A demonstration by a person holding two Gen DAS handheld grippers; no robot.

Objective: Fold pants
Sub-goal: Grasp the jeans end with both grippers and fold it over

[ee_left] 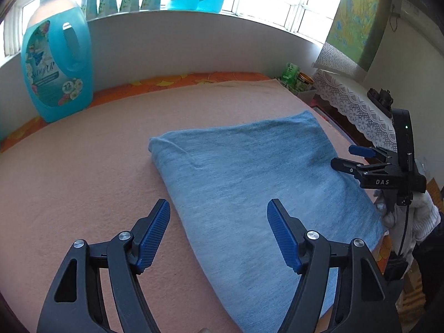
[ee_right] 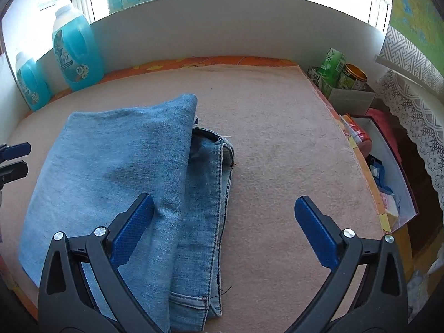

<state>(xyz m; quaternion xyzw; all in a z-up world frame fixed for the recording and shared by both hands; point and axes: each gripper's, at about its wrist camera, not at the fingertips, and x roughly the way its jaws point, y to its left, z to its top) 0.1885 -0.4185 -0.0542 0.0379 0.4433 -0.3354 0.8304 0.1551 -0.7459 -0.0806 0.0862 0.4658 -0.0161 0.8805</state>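
From your left wrist view, your left tongs (ee_left: 217,231) stand wide with nothing between the blue pads. The folded pants (ee_left: 249,183) lie flat on the pink-covered surface (ee_left: 83,166), and the near left edge of the denim runs between your two fingers: the left pad sits over bare cover, the right pad over the cloth. No pad presses on the fabric. Across the bundle, at its right edge, your right tongs (ee_left: 348,156) show from the side, held in a gloved hand (ee_left: 410,216). A blue detergent bottle (ee_left: 57,63) stands well apart at the back left.

From your right wrist view, your right tongs (ee_right: 223,229) gape wide and hold nothing. The pants (ee_right: 111,172) lie to the left and centre, the smooth folded layer on top, with the waistband and seams (ee_right: 219,166) sticking out from under it on the right. Your left pad hangs over the denim; your right pad hangs over bare surface (ee_right: 291,138), well clear of the cloth. Your left tongs (ee_right: 15,156) peek in at the left edge, just beside the bundle.
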